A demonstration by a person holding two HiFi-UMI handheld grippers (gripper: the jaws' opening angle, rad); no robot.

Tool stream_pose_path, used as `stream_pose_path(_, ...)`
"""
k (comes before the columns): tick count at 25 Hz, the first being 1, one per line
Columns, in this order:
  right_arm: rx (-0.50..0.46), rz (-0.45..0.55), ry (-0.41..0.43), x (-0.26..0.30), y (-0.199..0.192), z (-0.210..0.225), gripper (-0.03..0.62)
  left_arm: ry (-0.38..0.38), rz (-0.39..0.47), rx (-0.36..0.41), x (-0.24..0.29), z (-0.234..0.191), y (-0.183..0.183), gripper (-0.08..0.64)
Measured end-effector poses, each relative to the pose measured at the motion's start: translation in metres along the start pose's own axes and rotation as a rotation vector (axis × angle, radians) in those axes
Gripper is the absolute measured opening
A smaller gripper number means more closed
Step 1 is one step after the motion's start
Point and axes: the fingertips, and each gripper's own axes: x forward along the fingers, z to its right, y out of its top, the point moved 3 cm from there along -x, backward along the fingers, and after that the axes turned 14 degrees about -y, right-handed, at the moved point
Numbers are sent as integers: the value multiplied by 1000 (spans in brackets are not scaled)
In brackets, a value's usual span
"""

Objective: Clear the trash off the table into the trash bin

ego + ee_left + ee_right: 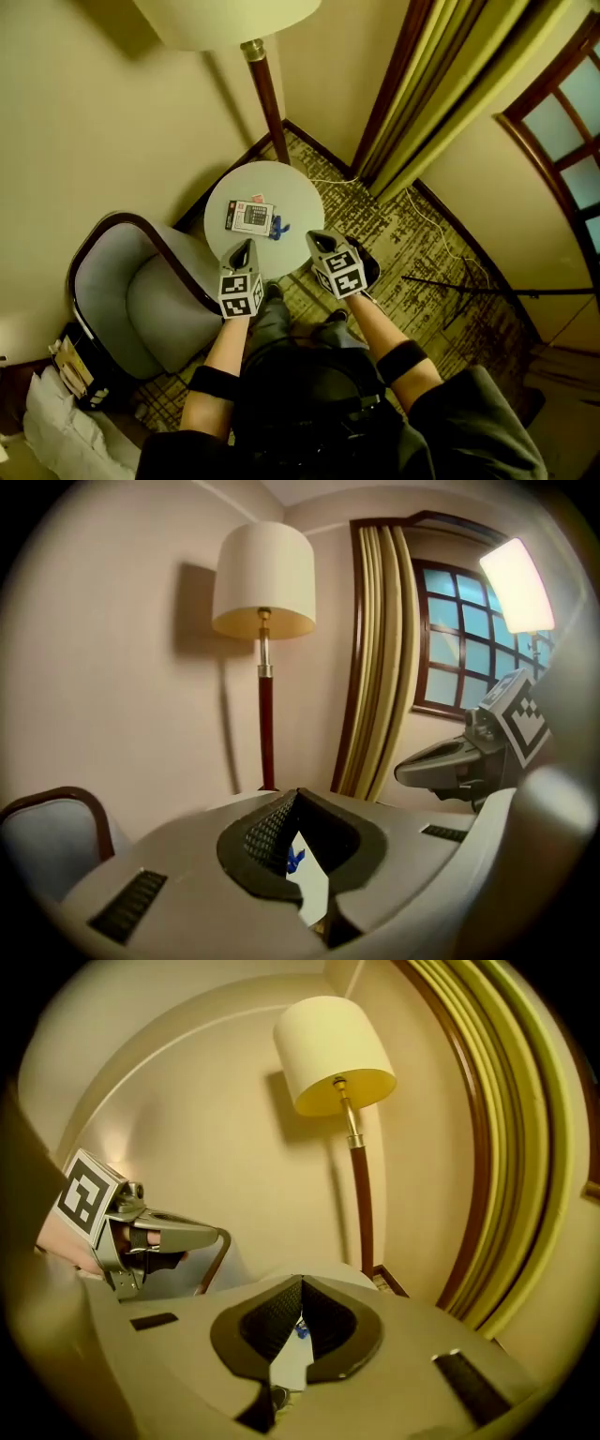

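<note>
A small round white table (pixel 291 187) carries a dark printed packet (pixel 251 217), a small red scrap (pixel 239 202) and a blue crumpled wrapper (pixel 277 228). My left gripper (pixel 247 245) hovers over the table's near edge, shut and empty. My right gripper (pixel 315 237) hangs beside it at the same height, also shut with nothing held. In the left gripper view the jaws (pixel 297 794) meet at their tips, and the blue wrapper (pixel 295 858) shows through the gap below them. The right gripper view (pixel 301 1281) shows the same wrapper (pixel 302 1331).
A grey armchair (pixel 141 300) with a dark wooden frame stands left of the table. A floor lamp (pixel 267 94) rises behind it against the wall. Yellow-green curtains (pixel 441 84) and a window (pixel 562 112) are at the right. A dark container with papers (pixel 80 370) sits at lower left.
</note>
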Motion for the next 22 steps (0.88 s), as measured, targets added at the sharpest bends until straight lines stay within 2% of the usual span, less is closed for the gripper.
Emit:
stream_pose_path(3, -46, -10, 48, 11, 6, -30, 0, 38, 13, -42, -25, -21, -7, 0)
stream_pose_path(8, -88, -26, 78, 20, 8, -55, 0, 69, 23, -68, -43, -46, -22, 0)
stream_pose_path(14, -104, -62, 80, 29, -1, -63, 3, 39, 33, -108, -42, -44, -17, 0)
stream_pose_path(15, -109, -70, 77, 31, -3, -64, 34, 39, 33, -109, -41, -45, -18, 0)
stream_pose_path(20, -132, -144, 65, 46, -19, -68, 40, 61, 21, -92, -33, -56, -31, 0)
stream_pose_path(22, -155, -179, 69, 58, -31, -69, 74, 50, 15, -96, -31, -56, -29, 0)
